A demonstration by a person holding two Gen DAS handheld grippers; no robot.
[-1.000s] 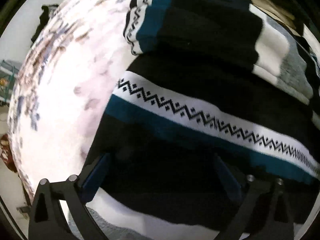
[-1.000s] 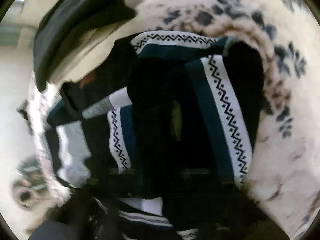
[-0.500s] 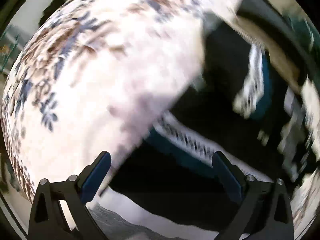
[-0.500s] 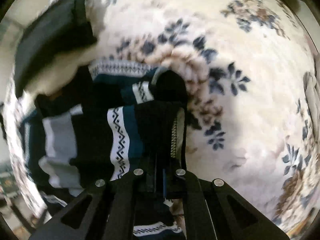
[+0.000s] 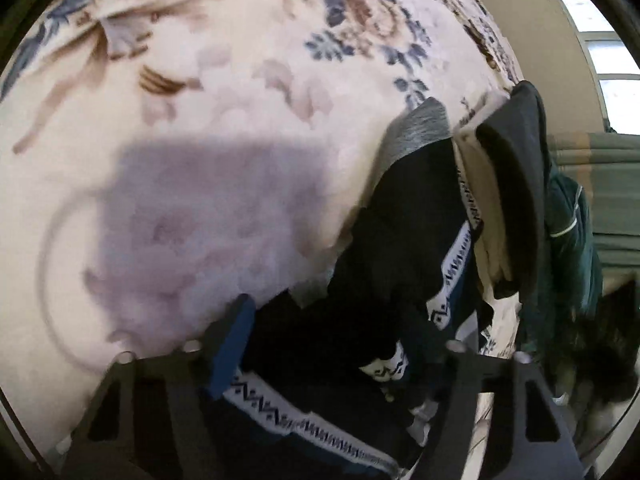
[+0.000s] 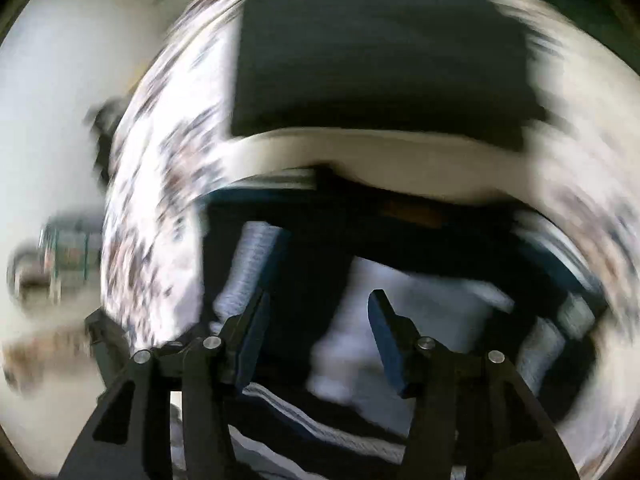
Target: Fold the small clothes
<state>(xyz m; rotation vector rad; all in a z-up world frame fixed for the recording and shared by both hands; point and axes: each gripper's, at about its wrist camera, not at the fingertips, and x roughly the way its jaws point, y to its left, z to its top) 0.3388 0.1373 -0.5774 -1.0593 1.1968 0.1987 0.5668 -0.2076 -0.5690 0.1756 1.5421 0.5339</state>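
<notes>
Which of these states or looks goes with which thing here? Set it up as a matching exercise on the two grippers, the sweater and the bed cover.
Things:
1. left gripper
2. right gripper
3. patterned sweater
4. bed cover

States or looks:
A. cream with blue and brown flowers
B. open, in a heavily motion-blurred view
C. black with white zigzag bands and teal stripes
D. open, sweater fabric lying between its fingers

Pairs: 1-D, 2-B, 3-C, 4-A

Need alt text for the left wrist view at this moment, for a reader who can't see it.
The open left gripper sits low over a dark patterned sweater with white zigzag bands, lying rumpled on a cream floral blanket. A folded dark and cream garment pile sits at the right, beyond the sweater.
</notes>
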